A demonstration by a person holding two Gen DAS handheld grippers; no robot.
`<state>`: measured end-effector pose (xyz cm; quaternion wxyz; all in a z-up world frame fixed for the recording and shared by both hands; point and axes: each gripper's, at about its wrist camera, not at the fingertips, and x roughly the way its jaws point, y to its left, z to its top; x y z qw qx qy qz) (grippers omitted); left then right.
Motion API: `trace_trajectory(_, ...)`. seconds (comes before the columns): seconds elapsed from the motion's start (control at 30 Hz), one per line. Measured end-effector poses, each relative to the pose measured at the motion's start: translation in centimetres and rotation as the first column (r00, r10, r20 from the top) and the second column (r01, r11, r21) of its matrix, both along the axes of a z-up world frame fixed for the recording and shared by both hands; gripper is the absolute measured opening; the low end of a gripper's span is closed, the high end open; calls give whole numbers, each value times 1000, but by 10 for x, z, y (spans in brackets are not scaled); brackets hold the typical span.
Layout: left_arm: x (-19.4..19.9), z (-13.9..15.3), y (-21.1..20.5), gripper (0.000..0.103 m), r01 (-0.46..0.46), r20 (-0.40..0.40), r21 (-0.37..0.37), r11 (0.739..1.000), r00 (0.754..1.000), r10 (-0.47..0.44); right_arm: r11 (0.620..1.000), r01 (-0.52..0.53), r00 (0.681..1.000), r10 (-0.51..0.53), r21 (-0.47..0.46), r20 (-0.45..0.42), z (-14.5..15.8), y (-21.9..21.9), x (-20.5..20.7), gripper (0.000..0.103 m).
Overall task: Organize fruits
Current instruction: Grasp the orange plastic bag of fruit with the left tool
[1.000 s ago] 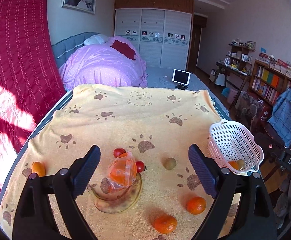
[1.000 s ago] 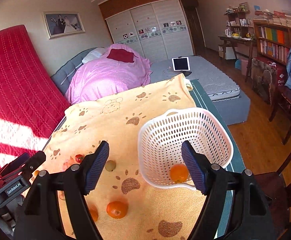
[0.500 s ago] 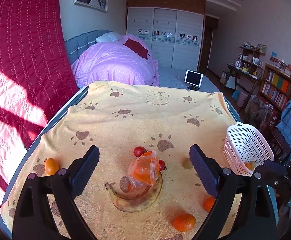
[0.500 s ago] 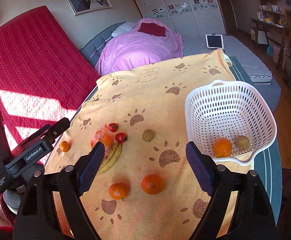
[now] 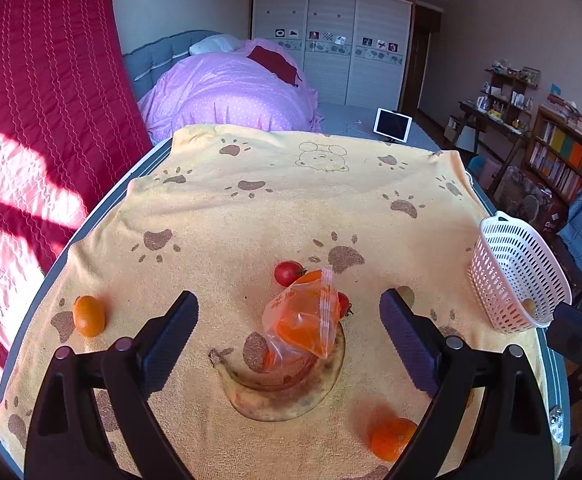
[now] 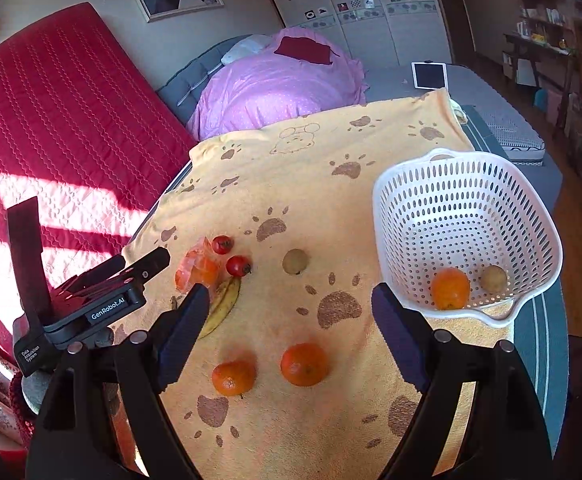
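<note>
On the yellow paw-print cloth [image 5: 251,216] a banana [image 5: 287,396] curls under a plastic bag of orange pieces [image 5: 307,320], with two tomatoes [image 5: 288,273] beside it. My left gripper [image 5: 289,300] hangs open above the bag, touching nothing. A small orange [image 5: 88,316] lies far left. My right gripper [image 6: 291,294] is open and empty above two oranges [image 6: 303,364] and a brownish kiwi [image 6: 295,261]. The white basket [image 6: 467,208] at the right holds an orange [image 6: 449,288] and a kiwi [image 6: 493,279].
The left gripper's body [image 6: 91,304] shows at the left of the right wrist view. A red quilted mattress [image 5: 31,120] leans along the left side. A bed with purple bedding [image 5: 231,92] lies beyond the cloth. The basket [image 5: 515,276] stands at the cloth's right edge.
My left gripper sank closer to the bag and banana. My right gripper swung left from over the basket to above the loose oranges, and its jaws widened a little.
</note>
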<state>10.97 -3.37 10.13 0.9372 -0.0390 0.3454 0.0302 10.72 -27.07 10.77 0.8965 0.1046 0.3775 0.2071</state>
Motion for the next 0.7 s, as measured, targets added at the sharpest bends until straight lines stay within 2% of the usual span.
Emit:
trace_trajectory(0.1, 11, -15, 3, 91, 3, -43, -24, 1000, 999, -4, 1000, -10, 1000, 10, -5, -13, -5, 3, 2, 85)
trace_trajectory(0.33, 32, -39, 1, 91, 34, -107, -29, 999, 994, -37, 999, -42, 996, 40, -33, -75, -26, 16, 13, 85)
trace_trajectory(0.5, 48, -52, 5, 91, 13, -157, -27, 1000, 987, -17, 998, -44, 992, 38, -43, -117, -40, 18, 20, 85)
trace_trajectory(0.7, 59, -62, 17, 89, -7, -201, -83, 996, 979, -10, 997, -51, 991, 45, -50, -123, -43, 18, 22, 85)
